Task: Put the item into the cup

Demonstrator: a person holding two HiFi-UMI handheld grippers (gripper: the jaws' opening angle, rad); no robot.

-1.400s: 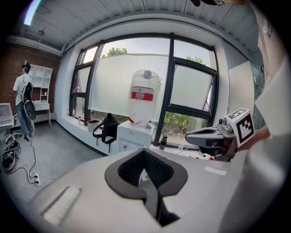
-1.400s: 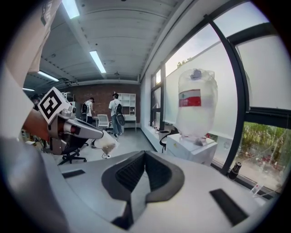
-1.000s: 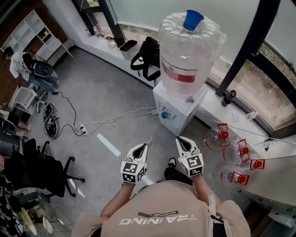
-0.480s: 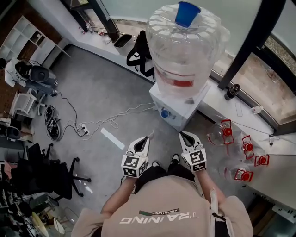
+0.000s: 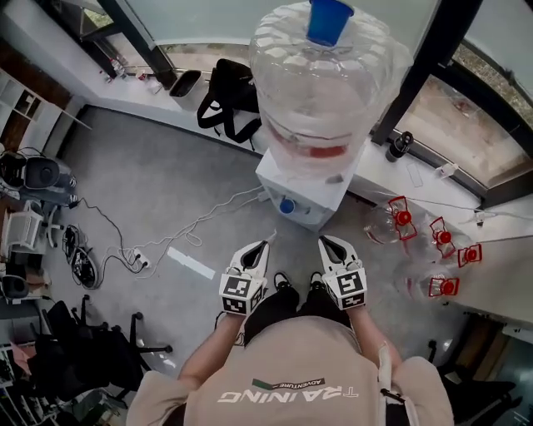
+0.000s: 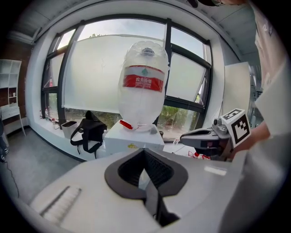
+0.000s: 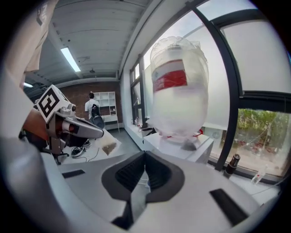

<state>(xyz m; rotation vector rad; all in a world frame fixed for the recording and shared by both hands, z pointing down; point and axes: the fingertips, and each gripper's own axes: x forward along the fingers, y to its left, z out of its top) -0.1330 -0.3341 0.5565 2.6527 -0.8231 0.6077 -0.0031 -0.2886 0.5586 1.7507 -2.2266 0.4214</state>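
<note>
1. Standing in front of dispenser (image 5: 304,195) w/ big water bottle (image 5: 321,91) on top; both tongs held out ahead, side by side, pointed at it, not touching it.
2. Left gripper (image 5: 263,247) – jaws pressed together on a thin pale sachet (image 7: 109,148) w/ a brownish patch, prob. a tea bag. Pokes out just past the tips; seen flat from right gripper view, only a thin sliver from head view.
3. Right gripper (image 5: 325,243) – jaws together, nothing betw. them.
4. Cup: none clearly in any view. Blue cup-like thing (image 5: 329,18) sits on top of the bottle; cup or cap, can't tell.
5. Progress, as judged: item already gripped, so pick-up part looks done. Drop into cup not yet done, approx. halfway at best.
6. Left to do: locate the cup, bring sachet over its mouth, part the left jaws. A high reach if the blue thing is the cup.
7. Risk: sachet looks light and floppy, could swing or snag on a rim.
</note>
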